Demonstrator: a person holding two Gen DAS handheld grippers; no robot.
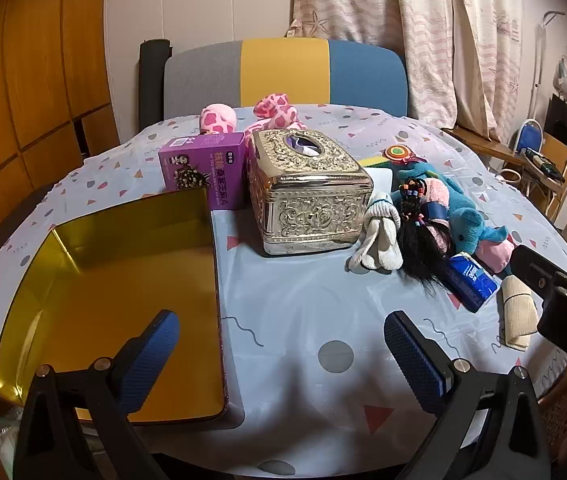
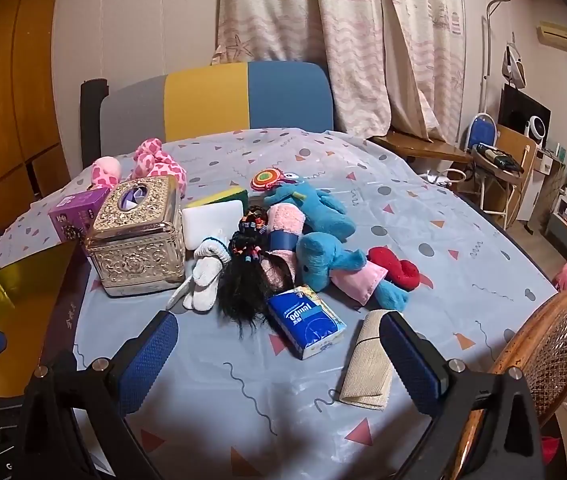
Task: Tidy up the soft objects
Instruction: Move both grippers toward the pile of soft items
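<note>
While both of my tongs hover above a table (image 1: 303, 300) covered in a pale blue patterned cloth, nothing is held in either. At far left lies an open gold tin tray (image 1: 103, 280), empty inside. My left gripper (image 1: 281, 354) hangs over the tray's right edge and bare cloth, its blue-padded fingers spread as wide as they go. Behind the tray stands a purple box (image 1: 207, 168), and behind that a pink spotted plush toy (image 1: 271, 114). Just right of the purple box sits an ornate silver tissue box (image 1: 307, 192).

Right of the tissue box, the soft things lie heaped together: a white sponge (image 2: 211, 222) with a yellow-green one behind it, white socks (image 2: 209, 276), a black wig (image 2: 243, 296) with coloured beads, a rolled pink towel (image 2: 285, 228), a blue plush toy (image 2: 319, 240), a small pink cushion (image 2: 357, 282) and something red (image 2: 397, 270). Nearer to me lies a blue tissue pack (image 2: 307, 326), and right of it a beige folded cloth (image 2: 367, 368).

My right gripper (image 2: 277, 354) is also fully spread and empty; its right finger overlaps the beige cloth in view, though I cannot tell whether it touches. At far right stands a wicker chair (image 2: 555, 344).
</note>
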